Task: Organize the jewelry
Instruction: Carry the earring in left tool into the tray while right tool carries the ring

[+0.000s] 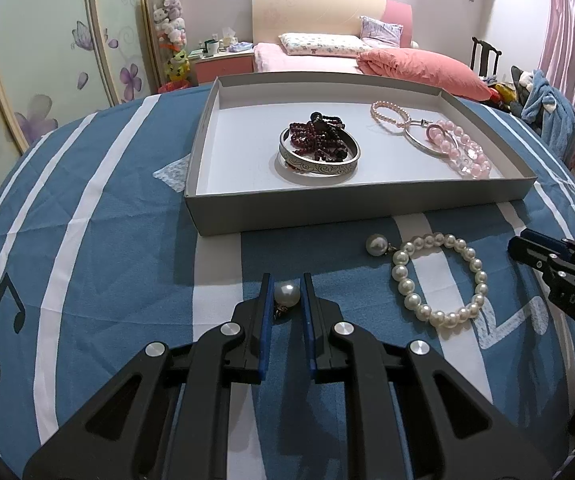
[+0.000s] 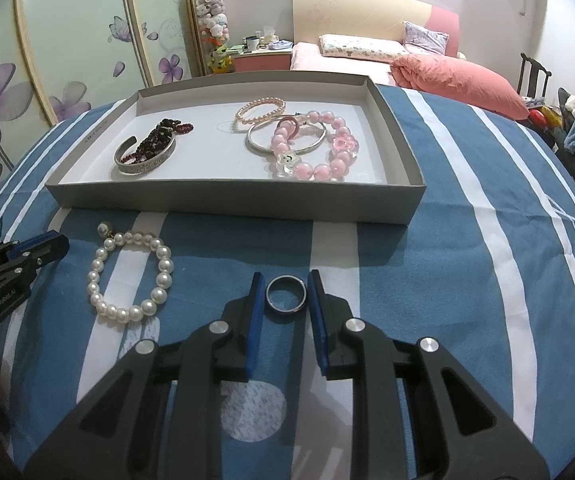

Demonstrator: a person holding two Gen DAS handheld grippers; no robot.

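Blue cloth with white stripes and black music notes covers the counter, and a pink bed stands against the far wall.

On the far side of the cloth sits a shallow grey cardboard tray with a white floor. At its left lies a wide silver cuff engraved with scrolls, and a tangle of dark red beads is heaped inside and over it. At its right lies a loop of small pink pearls, touching a thin plain silver bangle. A bracelet of large glossy pink beads with clear flower charms overlaps the bangle.

Near the tray, on the cloth, the left gripper has its blue-padded fingers on either side of a round pearl earring with a small metal fitting; they are closed nearly to its width, though contact on both sides cannot be confirmed. To the right lies a second pearl earring, touching a bracelet of round white pearls that lies in an open oval.

Farther right, the right gripper frames a smooth dark metal ring lying flat on the cloth. Its fingers stand slightly wider than the ring, with a sliver of cloth visible on each side.
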